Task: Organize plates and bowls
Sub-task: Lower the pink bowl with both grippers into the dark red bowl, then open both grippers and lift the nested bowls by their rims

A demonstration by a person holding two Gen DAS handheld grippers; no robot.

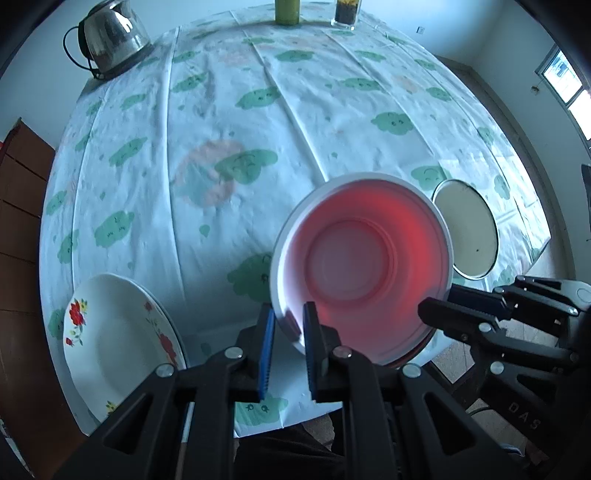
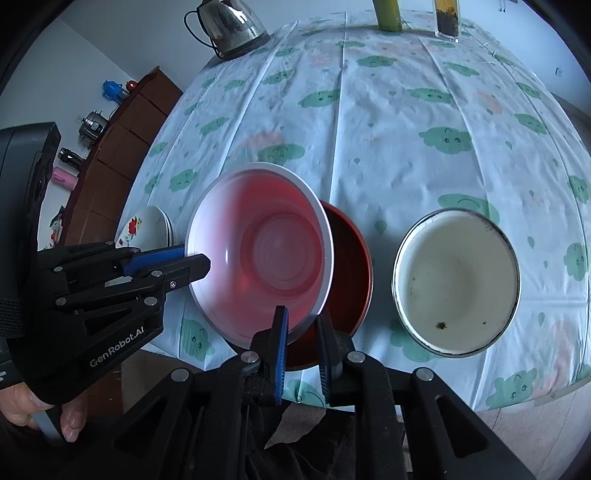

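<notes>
With both grippers' jaws clamped on the pink bowl [image 2: 262,266] (tilted, lifted), you're mid-stacking; next, lower it squarely into the red bowl [image 2: 349,273].

on the worktop [image 2: 388,122] a bowl [image 2: 258,258] sits tilted over a second bowl [image 2: 351,266], plates [image 2: 147,229] to their left, a pot [image 2: 458,284] right, kettle [image 2: 232,26] far behind.

The left gripper [image 1: 289,326] is clamped on the near rim of the pink bowl [image 1: 362,266], which tilts toward the camera. The right gripper [image 1: 439,302] pinches that bowl's right rim. Left of the bowl lies a floral plate [image 1: 118,343] (red flowers); right of it, a cream bowl [image 1: 467,229].
</notes>
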